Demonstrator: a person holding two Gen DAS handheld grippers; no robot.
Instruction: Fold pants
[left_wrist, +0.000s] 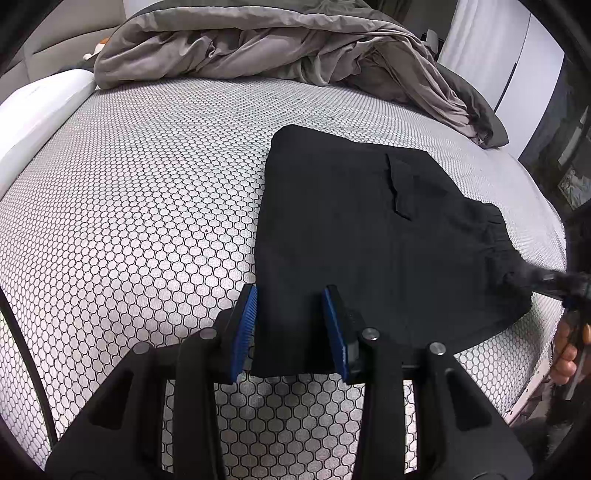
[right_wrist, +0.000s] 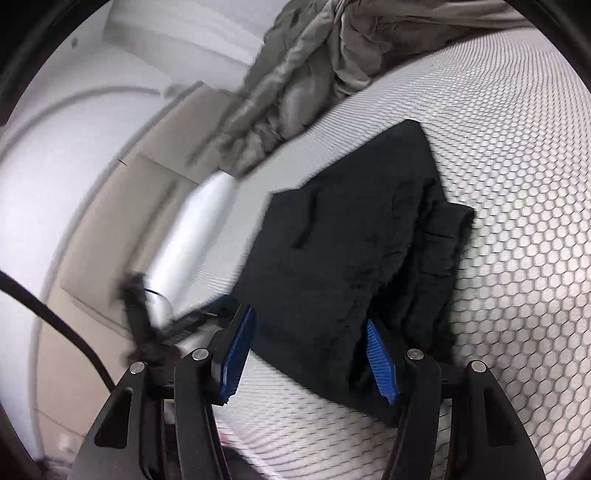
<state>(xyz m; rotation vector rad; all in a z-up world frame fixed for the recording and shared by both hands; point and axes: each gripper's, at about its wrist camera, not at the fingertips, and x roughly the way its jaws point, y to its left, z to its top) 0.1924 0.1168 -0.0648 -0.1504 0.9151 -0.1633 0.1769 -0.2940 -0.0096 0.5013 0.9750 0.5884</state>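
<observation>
Two black grippers with blue ribbed pads work over one folded pair of black fabric pants (left_wrist: 362, 229), which lies on a white mattress cover printed with a dark honeycomb pattern (left_wrist: 140, 206).

From the left wrist camera, the pants lie flat as a compact folded block on the right half of the bed, a pocket flap showing on top and the gathered waistband bunched toward the right edge. The left gripper (left_wrist: 293, 332) has its jaws spread wide, one pad on either side of the near left corner of the pants; the cloth sits between the pads, with neither pad pressing on it. A rumpled grey-brown duvet (left_wrist: 266, 44) is heaped along the far side of the bed, well apart from the pants. A white pillow (left_wrist: 40, 110) rests at the far left edge. At the right border a blurred dark tool and part of a hand (left_wrist: 567, 354) are visible.

From the right wrist camera, the picture is motion-blurred. The right gripper (right_wrist: 310, 354) also stands wide open, its pads straddling the near edge of the pants (right_wrist: 332, 258) without closing on them. The folded layers show stacked along the right side. The duvet (right_wrist: 295, 74) lies beyond, and a white wall (right_wrist: 66, 147) fills the left.
</observation>
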